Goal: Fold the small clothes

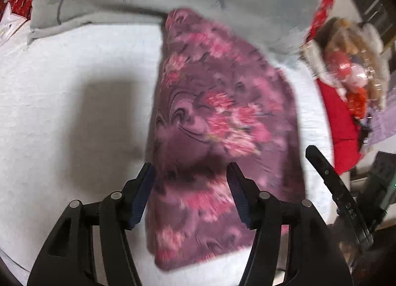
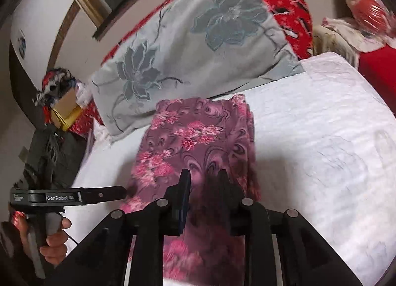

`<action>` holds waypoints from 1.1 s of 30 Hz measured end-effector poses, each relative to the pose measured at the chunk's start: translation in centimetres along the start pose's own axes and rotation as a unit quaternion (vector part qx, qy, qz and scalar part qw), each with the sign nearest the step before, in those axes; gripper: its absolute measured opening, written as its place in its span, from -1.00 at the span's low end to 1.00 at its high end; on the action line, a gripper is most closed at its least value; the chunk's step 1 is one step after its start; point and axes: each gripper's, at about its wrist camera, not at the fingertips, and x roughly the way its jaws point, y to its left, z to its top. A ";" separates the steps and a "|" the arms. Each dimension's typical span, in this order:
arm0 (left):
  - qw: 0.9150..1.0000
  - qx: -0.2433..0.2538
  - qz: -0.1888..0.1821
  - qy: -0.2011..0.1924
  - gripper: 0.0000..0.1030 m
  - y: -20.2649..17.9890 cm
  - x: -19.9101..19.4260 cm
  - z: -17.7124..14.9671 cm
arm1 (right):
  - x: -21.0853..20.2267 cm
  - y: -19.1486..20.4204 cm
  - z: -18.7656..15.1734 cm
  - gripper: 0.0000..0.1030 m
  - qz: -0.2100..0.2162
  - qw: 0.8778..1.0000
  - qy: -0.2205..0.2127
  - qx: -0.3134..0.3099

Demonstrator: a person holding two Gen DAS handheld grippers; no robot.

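One purple floral garment (image 2: 198,142), folded into a long strip, lies on the white bed (image 2: 321,137) with its far end touching the single grey flowered pillow (image 2: 198,38) at the bed's head edge. Both claws look released: the left gripper (image 1: 190,174) stands wide over the near end, the right gripper (image 2: 205,182) narrowly parted above it, neither pinching cloth. Judging by this, a fold seems just laid; next they should grasp the near end and carry it toward the pillow end.

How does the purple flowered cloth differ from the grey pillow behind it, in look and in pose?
The purple cloth carries many small pink flowers; the grey pillow has a few large blue-grey flowers. The cloth lies flat and thin as a long folded strip; the pillow is thick and puffed. The cloth's far end reaches the pillow's edge. Both rest on the white bed cover.
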 end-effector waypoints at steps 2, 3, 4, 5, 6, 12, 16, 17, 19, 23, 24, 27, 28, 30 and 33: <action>1.000 -0.001 0.016 0.014 0.41 0.5 1.6 -0.1 | 2.3 -0.4 -1.1 -0.58 -0.029 0.999 0.034 -0.007; 1.000 -0.010 0.012 0.012 0.46 0.8 2.0 -0.1 | 3.1 -0.6 -1.7 -0.58 -0.038 0.998 0.054 -0.011; 1.000 -0.018 0.005 0.008 0.49 1.1 2.0 -0.1 | 3.1 -0.8 -2.0 -0.58 -0.033 0.998 0.044 -0.015; 1.000 -0.020 0.000 0.008 0.49 1.3 2.0 0.0 | 2.9 -0.9 -1.8 -0.58 -0.028 0.999 0.039 -0.016; 1.000 -0.016 -0.002 0.006 0.49 1.3 2.0 0.0 | 2.8 -1.0 -1.6 -0.58 -0.026 0.998 0.048 -0.015; 1.000 0.002 0.007 -0.010 0.50 0.7 2.0 0.0 | 2.3 0.0 0.1 -0.42 -0.036 0.997 0.051 -0.039; 1.000 0.004 0.004 -0.009 0.49 0.5 1.8 -0.2 | 2.4 -0.1 2.1 -0.11 -0.033 0.999 0.021 -0.008; 1.000 0.005 0.003 -0.008 0.49 0.5 1.7 -0.1 | 2.8 -0.6 2.6 -0.07 -0.038 0.999 0.020 0.006; 1.000 0.005 -0.003 -0.016 0.49 0.2 1.3 0.3 | 4.0 -1.2 3.4 -0.07 -0.053 0.998 0.032 0.027; 0.998 0.019 -0.015 -0.058 0.48 -0.6 -0.6 2.2 | 5.9 -1.6 4.7 -0.21 -0.059 0.996 0.052 0.042; 0.998 0.022 -0.014 -0.063 0.48 -0.7 -0.7 2.9 | 6.0 -1.4 5.0 -0.71 -0.051 0.997 0.049 0.037; 0.998 0.016 0.003 -0.060 0.48 -0.7 0.4 5.2 | 5.5 0.0 6.4 -0.92 -0.036 0.999 0.015 0.002; 0.999 0.008 0.011 -0.049 0.48 -0.4 1.5 5.9 | 5.2 0.1 6.9 -0.92 -0.031 1.000 -0.003 0.002; 1.000 -0.008 0.011 -0.016 0.54 0.5 3.9 6.7 | 5.8 -0.8 7.2 -0.92 -0.041 0.999 -0.003 0.017; 0.999 -0.032 -0.029 -0.006 0.62 1.8 4.3 6.9 | 8.7 -3.2 6.2 -0.88 -0.092 0.992 0.077 0.031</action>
